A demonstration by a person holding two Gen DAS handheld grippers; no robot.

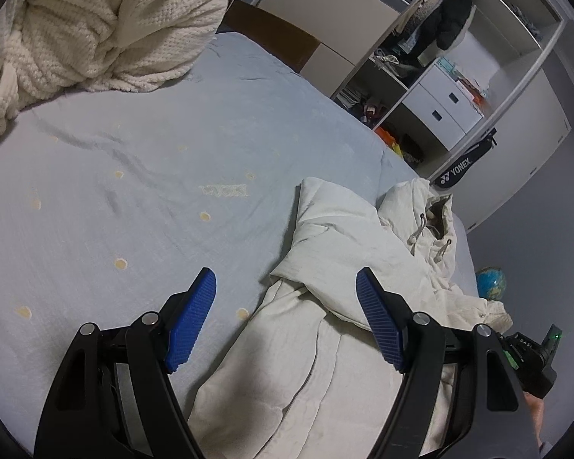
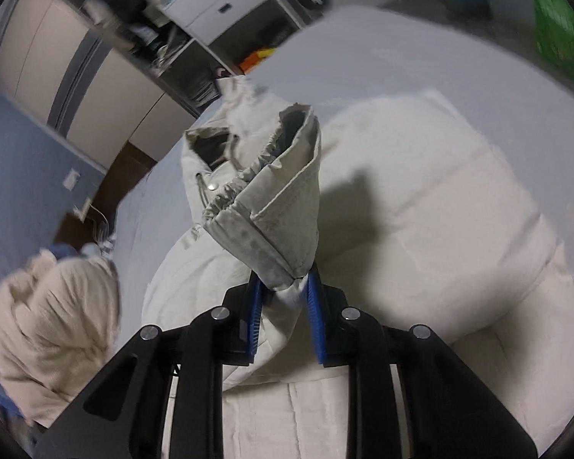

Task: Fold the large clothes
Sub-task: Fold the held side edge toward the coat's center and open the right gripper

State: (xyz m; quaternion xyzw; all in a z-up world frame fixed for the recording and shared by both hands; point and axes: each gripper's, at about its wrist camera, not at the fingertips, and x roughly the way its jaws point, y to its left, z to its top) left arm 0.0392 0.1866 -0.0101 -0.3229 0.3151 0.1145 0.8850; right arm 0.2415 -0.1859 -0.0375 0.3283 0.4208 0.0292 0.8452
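A large off-white padded jacket (image 1: 325, 306) lies on the pale blue bed sheet (image 1: 134, 191), its hood with drawstrings at the far right. My left gripper (image 1: 286, 287) is open and empty, hovering above the jacket's left edge. In the right wrist view, my right gripper (image 2: 285, 294) is shut on the jacket's sleeve cuff (image 2: 271, 206), which sticks up past the blue pads with its elastic opening on top. The jacket's body (image 2: 421, 210) lies spread on the bed beneath it.
A cream knitted blanket (image 1: 88, 34) is bunched at the bed's far left and shows in the right wrist view (image 2: 53, 317). An open wardrobe with shelves and drawers (image 1: 440, 88) stands beyond the bed. A globe (image 1: 491, 281) and a racket bag (image 1: 467, 160) sit by the bed's right side.
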